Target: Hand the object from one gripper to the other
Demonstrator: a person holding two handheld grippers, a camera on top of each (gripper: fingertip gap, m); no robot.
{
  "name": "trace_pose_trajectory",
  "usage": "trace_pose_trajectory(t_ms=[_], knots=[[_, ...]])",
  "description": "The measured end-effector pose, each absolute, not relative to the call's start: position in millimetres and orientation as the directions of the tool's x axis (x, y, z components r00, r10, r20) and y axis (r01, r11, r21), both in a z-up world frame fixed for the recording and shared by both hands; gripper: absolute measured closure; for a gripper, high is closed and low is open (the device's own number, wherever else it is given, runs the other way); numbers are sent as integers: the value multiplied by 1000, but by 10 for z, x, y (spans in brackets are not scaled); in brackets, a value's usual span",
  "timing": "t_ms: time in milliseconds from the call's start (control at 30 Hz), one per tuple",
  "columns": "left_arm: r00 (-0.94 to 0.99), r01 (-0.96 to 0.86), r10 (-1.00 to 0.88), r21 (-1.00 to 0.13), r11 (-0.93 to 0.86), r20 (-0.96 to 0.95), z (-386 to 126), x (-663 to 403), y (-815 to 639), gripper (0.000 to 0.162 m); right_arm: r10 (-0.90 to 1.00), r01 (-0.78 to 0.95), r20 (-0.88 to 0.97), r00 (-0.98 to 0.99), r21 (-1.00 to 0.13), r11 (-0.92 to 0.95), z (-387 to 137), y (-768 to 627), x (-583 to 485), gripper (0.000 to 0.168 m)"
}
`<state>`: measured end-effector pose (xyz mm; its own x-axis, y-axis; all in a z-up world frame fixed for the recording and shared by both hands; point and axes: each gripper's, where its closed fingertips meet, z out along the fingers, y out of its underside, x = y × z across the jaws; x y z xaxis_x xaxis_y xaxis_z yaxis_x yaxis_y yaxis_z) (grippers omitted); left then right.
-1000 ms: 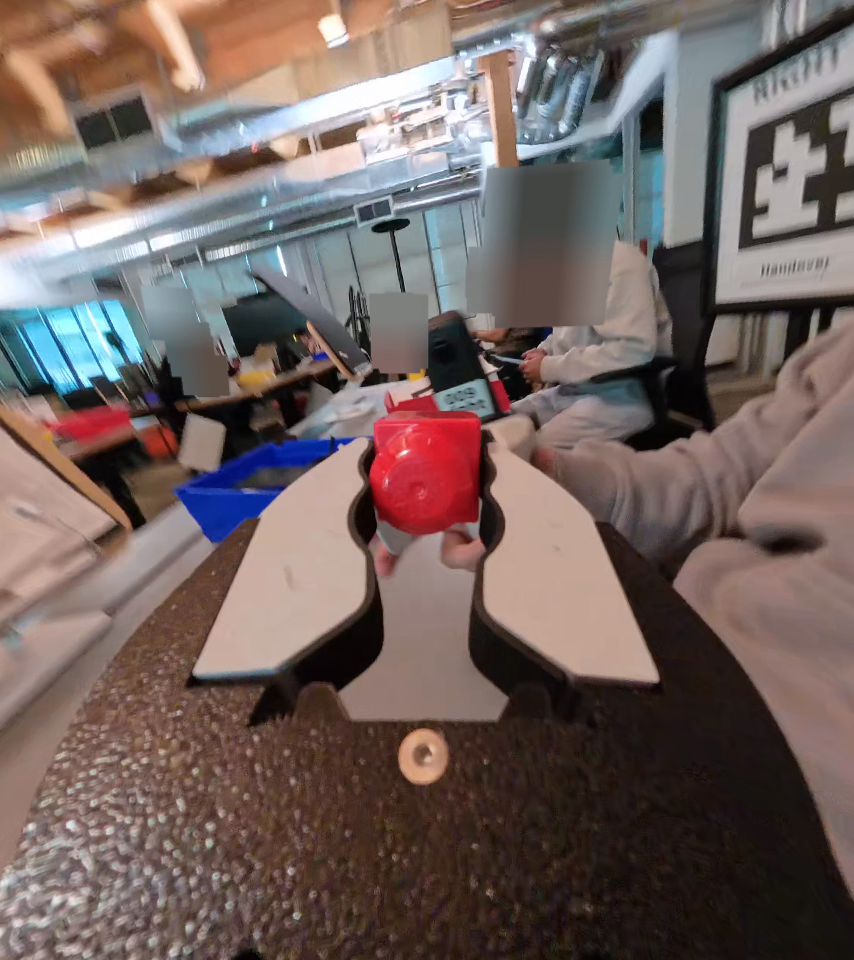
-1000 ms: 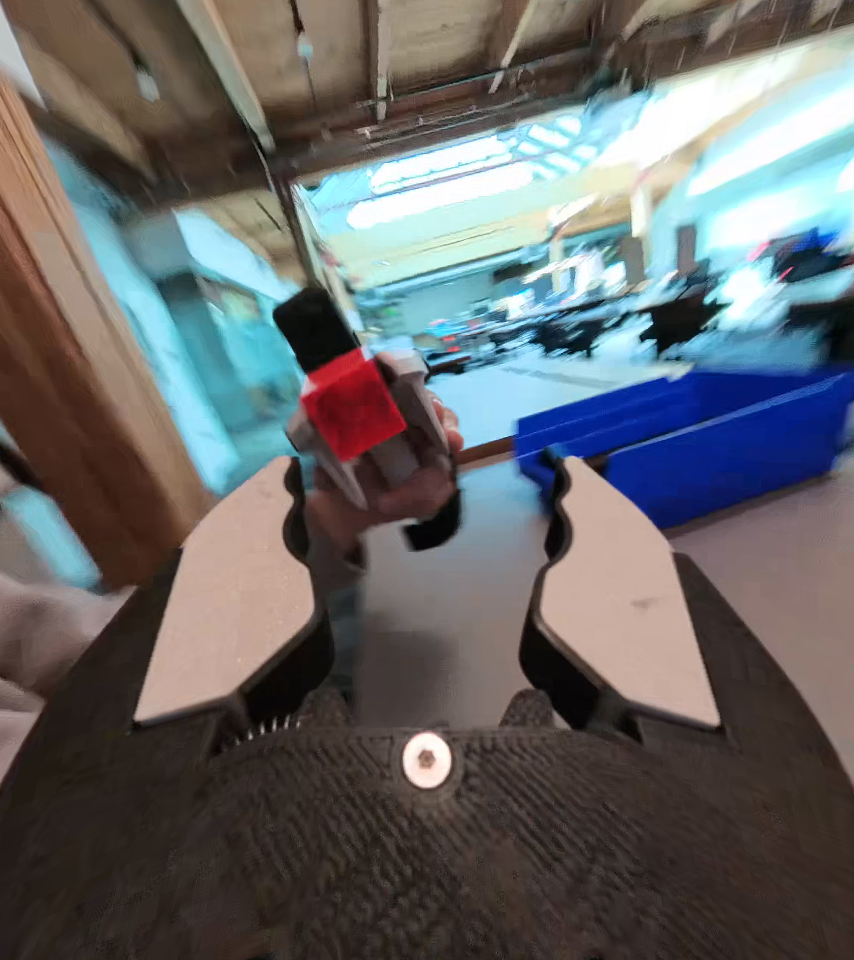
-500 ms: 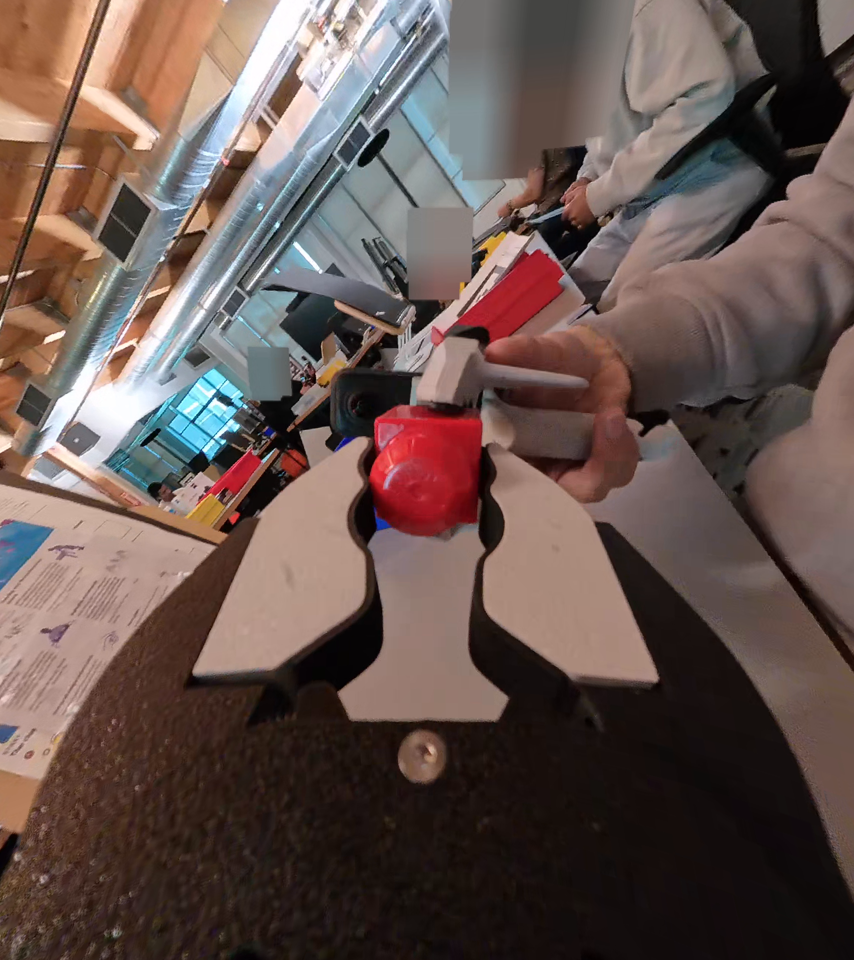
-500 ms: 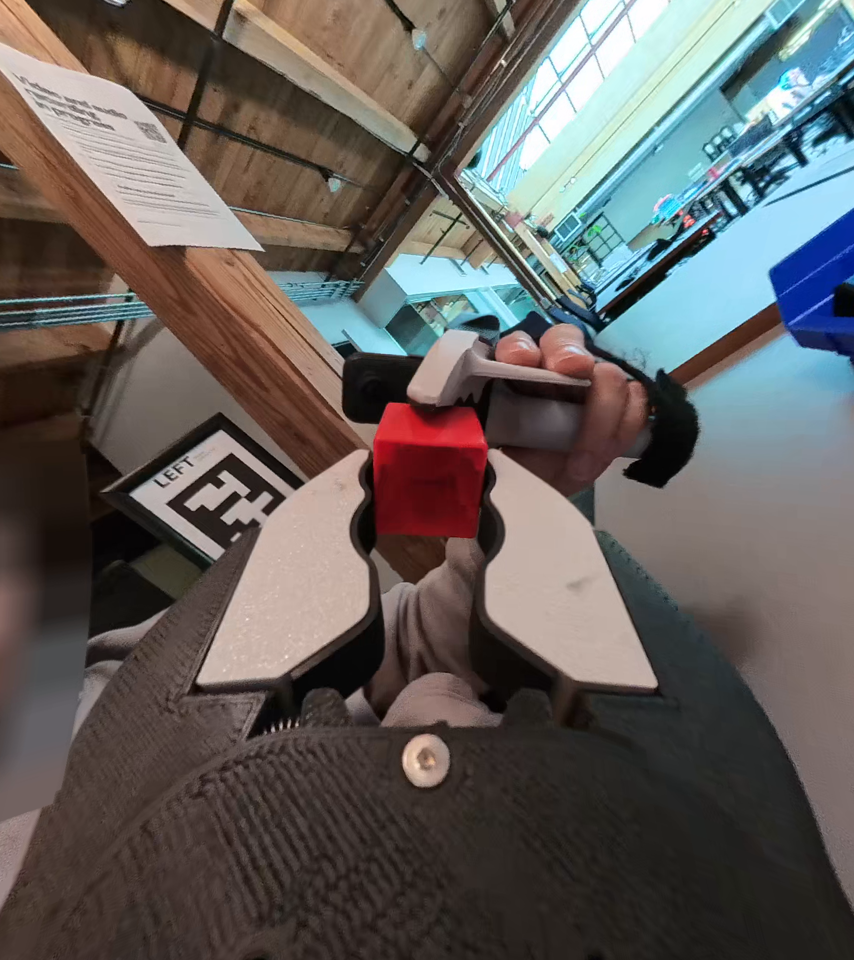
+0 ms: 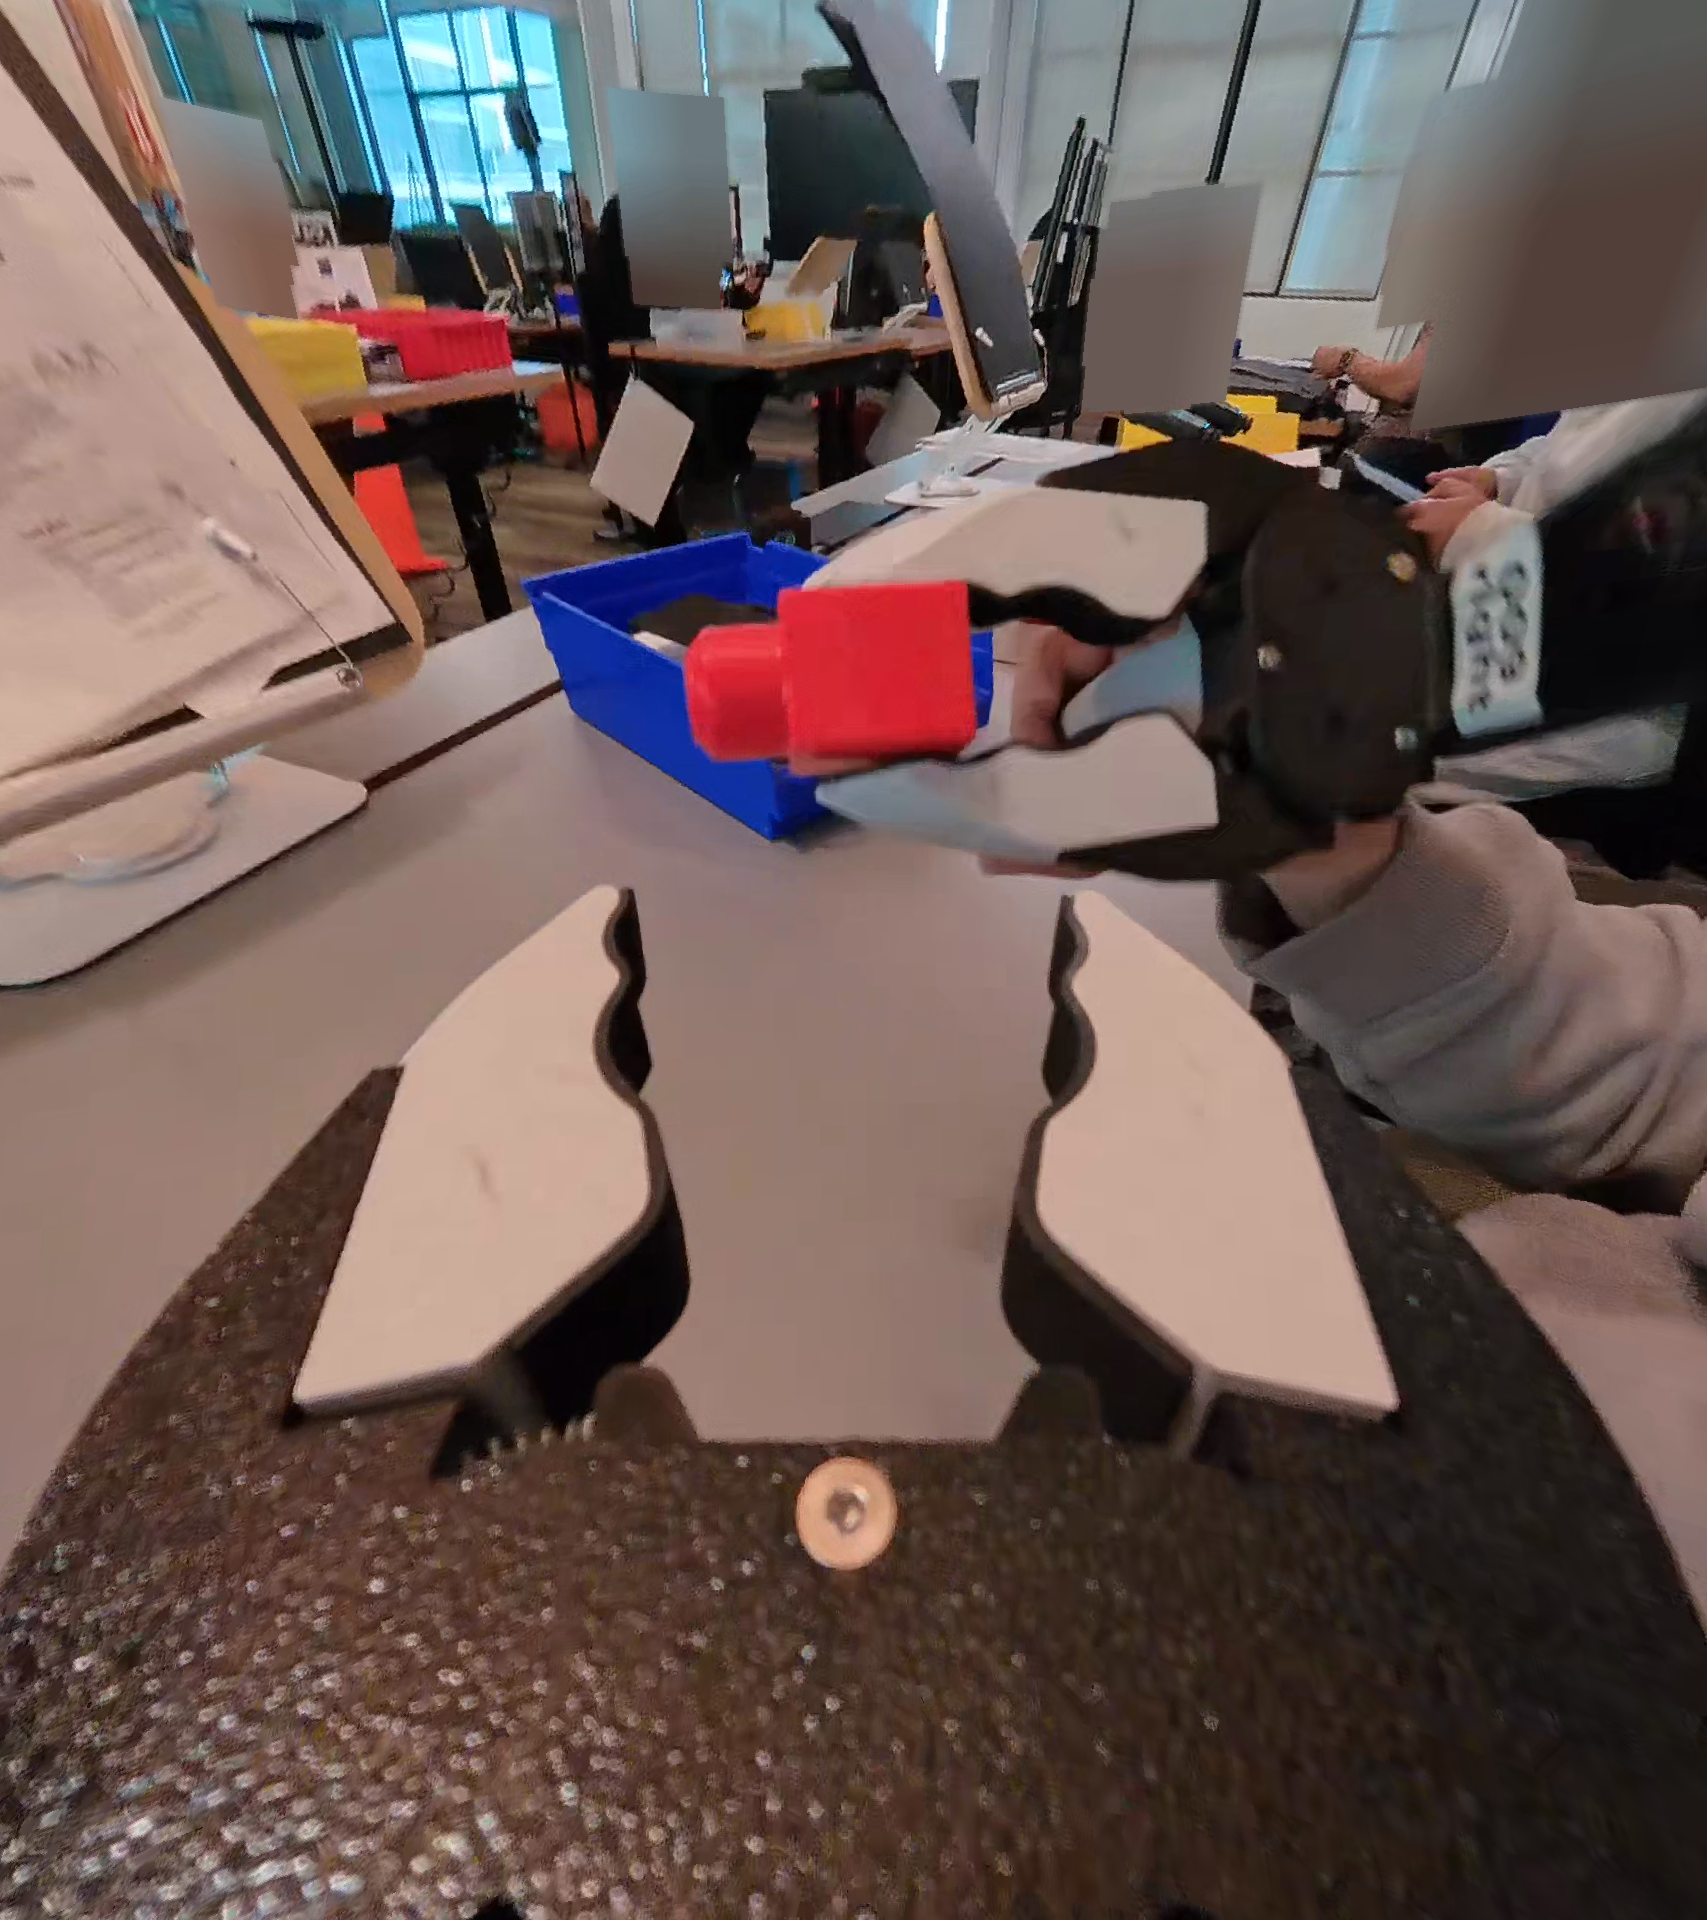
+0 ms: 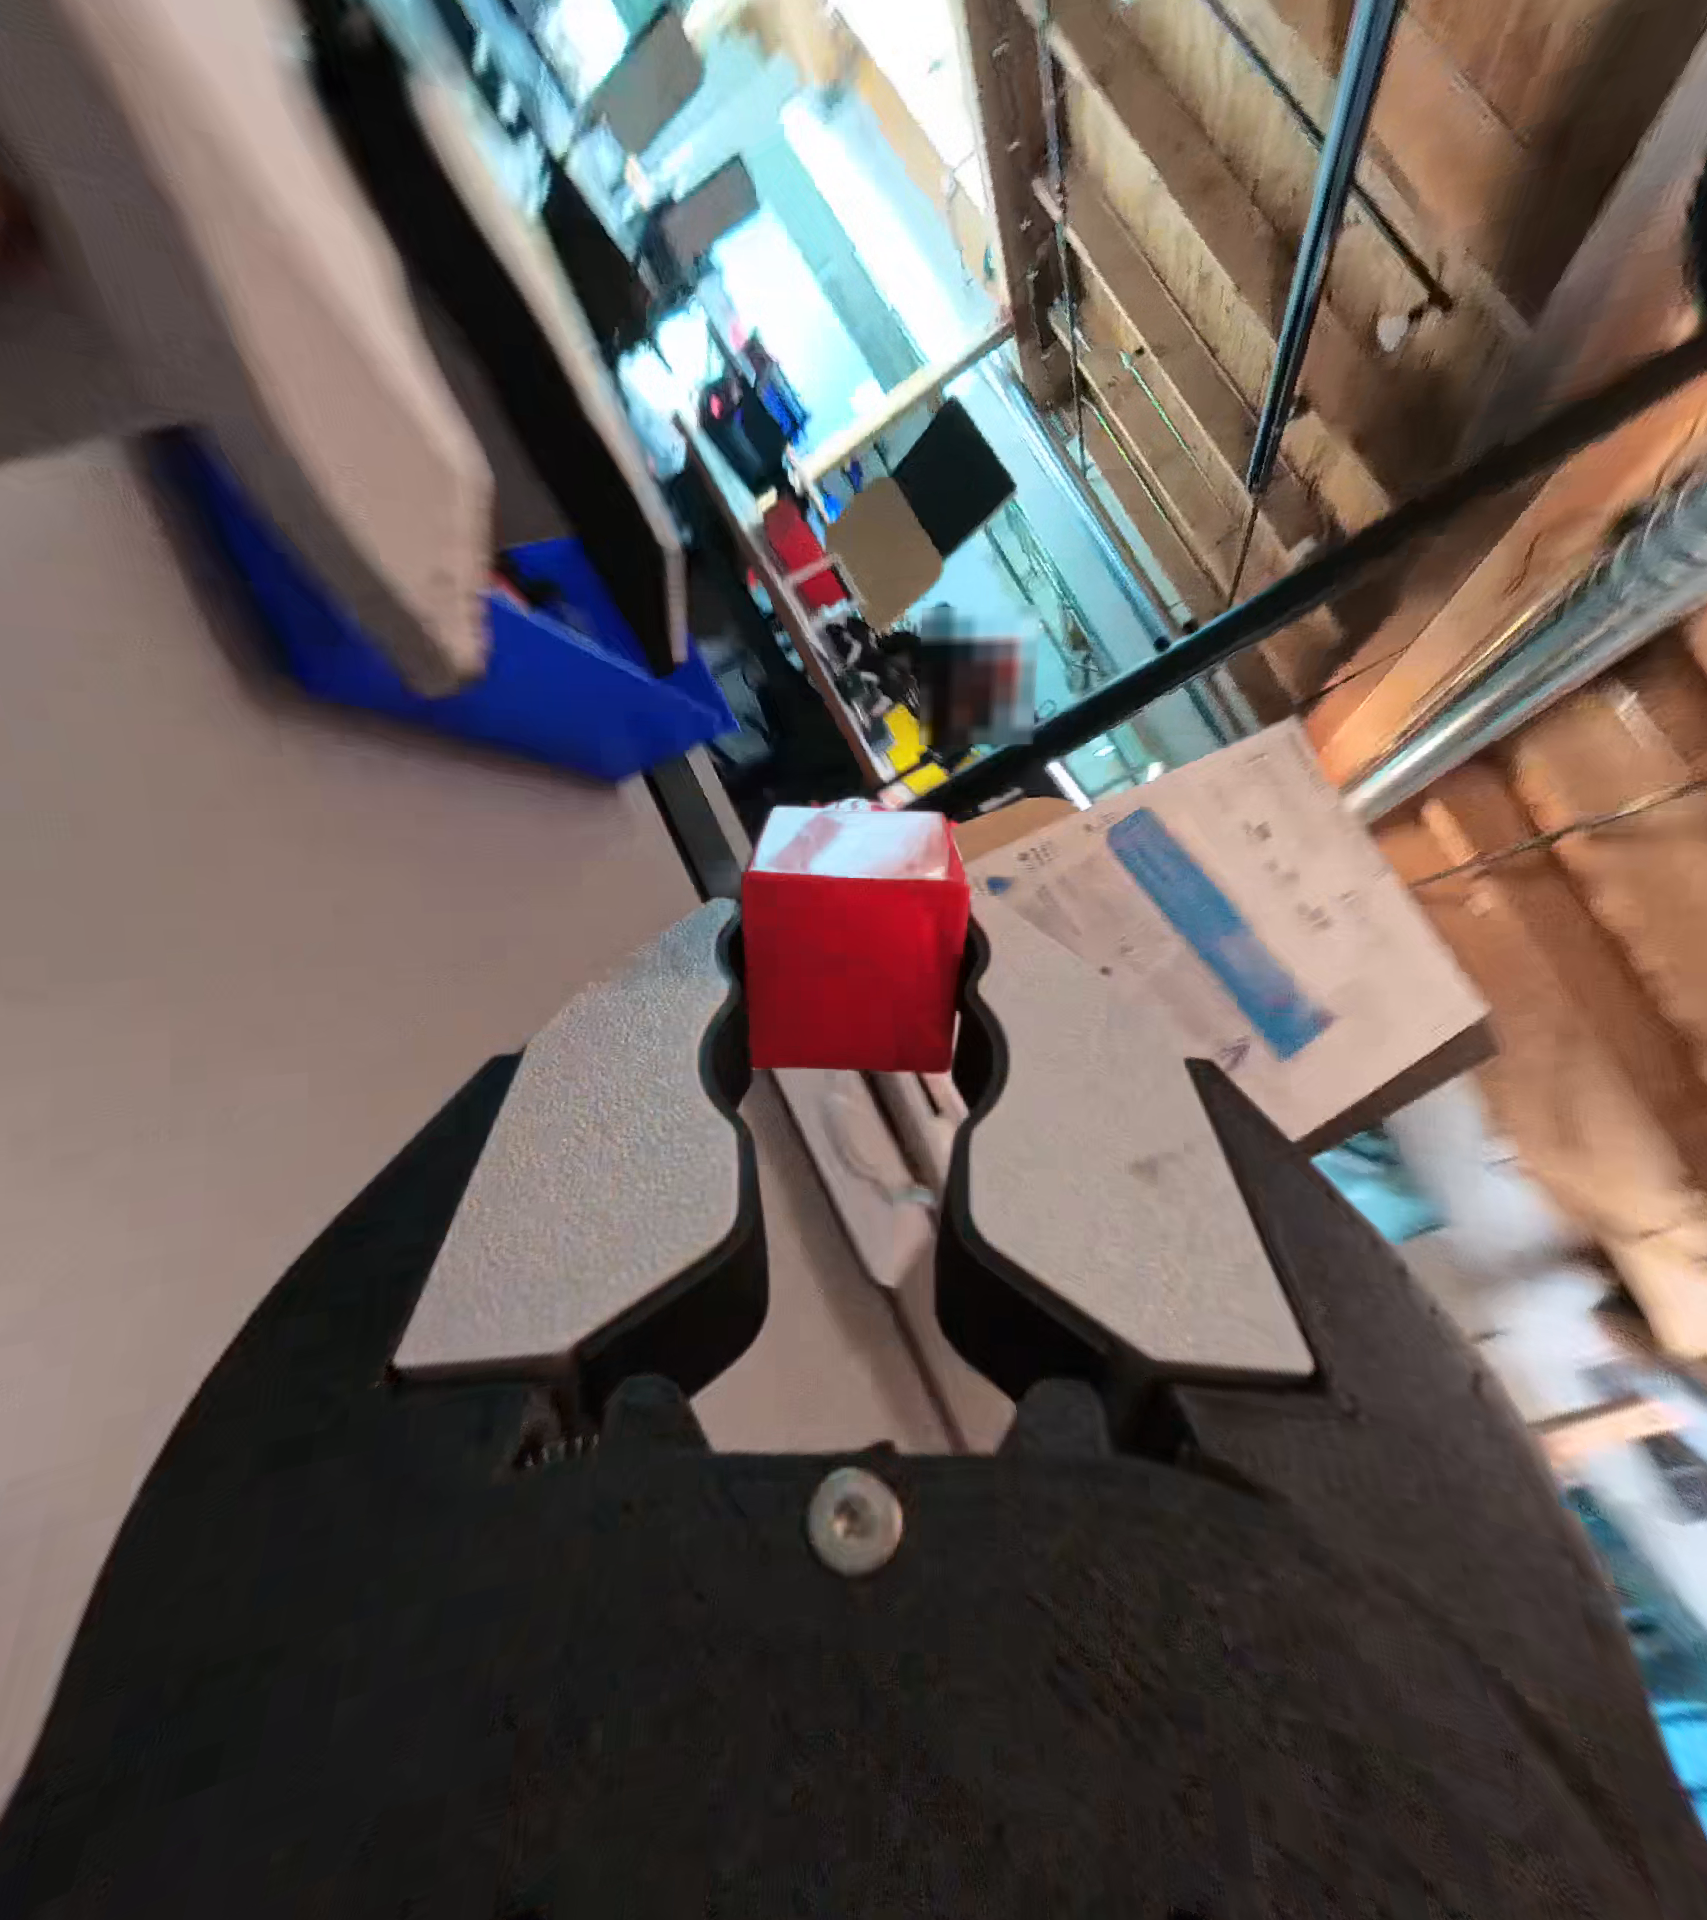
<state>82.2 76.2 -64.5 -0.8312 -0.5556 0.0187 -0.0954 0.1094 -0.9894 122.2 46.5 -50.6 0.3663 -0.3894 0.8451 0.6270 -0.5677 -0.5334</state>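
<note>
Pinching a red block (image 6: 851, 977) with a round knob, right gripper (image 6: 851, 987) fingers; left gripper (image 5: 844, 997) fingers spread, empty.

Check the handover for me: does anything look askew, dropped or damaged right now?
Nothing stands out. The right tongs are shut squarely on the red block, with its round stub end pointing away from them. The left tongs are open and empty above the grey table. The blue bin sits flat behind.
</note>
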Motion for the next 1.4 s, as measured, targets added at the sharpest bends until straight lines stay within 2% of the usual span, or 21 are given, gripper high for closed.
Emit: trace_pose_trajectory(t_ms=[100,233,300,400,467,533,600,633,700,767,867,1033,1100,1200,1333,1400], knots=[[-797,-102,-605,-984,144,-6,-711,881,720,85,-240,674,944,227,-330,-661,-639,617,1127,132],[-752,-91,-655,-974,209,-71,-814,980,733,83,-103,667,990,102,-144,-731,-787,765,1070,132],[-759,-102,-648,-973,209,-60,-846,978,705,85,-80,677,993,86,-117,-726,-831,835,1023,132],[-764,-96,-639,-965,245,-87,-914,1003,728,100,-78,690,990,121,-140,-710,-865,883,969,132],[-805,-60,-587,-974,218,-82,-857,953,724,101,-122,724,980,158,-199,-660,-808,903,901,132],[-836,32,-534,-983,182,-126,-750,886,741,101,-187,733,925,331,-377,-566,-745,915,818,122],[-859,141,-474,-980,141,-192,-626,793,770,101,-253,635,764,593,-637,-436,-686,890,772,76],[-869,196,-439,-973,121,-230,-572,732,782,101,-242,556,656,715,-744,-371,-688,876,736,63],[-884,290,-357,-953,85,-301,-512,586,790,101,-145,391,424,894,-896,-210,-661,855,583,67],[-890,366,-271,-929,59,-367,-512,441,773,101,-44,220,222,974,-974,-48,-545,833,457,71],[-889,410,-205,-911,38,-409,-544,344,751,101,70,96,100,993,-994,55,-462,830,351,85],[-902,390,-190,-920,31,-389,-589,358,743,101,16,302,302,953,-953,7,-573,882,335,81],[-903,390,-182,-920,37,-390,-611,356,740,101,12,304,305,952,-952,19,-548,886,322,84],[-896,403,-182,-914,53,-406,-644,367,730,101,28,298,299,954,-954,31,-550,878,311,100],[-889,409,-191,-909,76,-416,-679,398,724,101,32,300,300,953,-954,7,-602,886,332,101],[-887,409,-202,-909,78,-416,-671,416,731,101,34,300,300,953,-954,3,-601,887,331,107]])
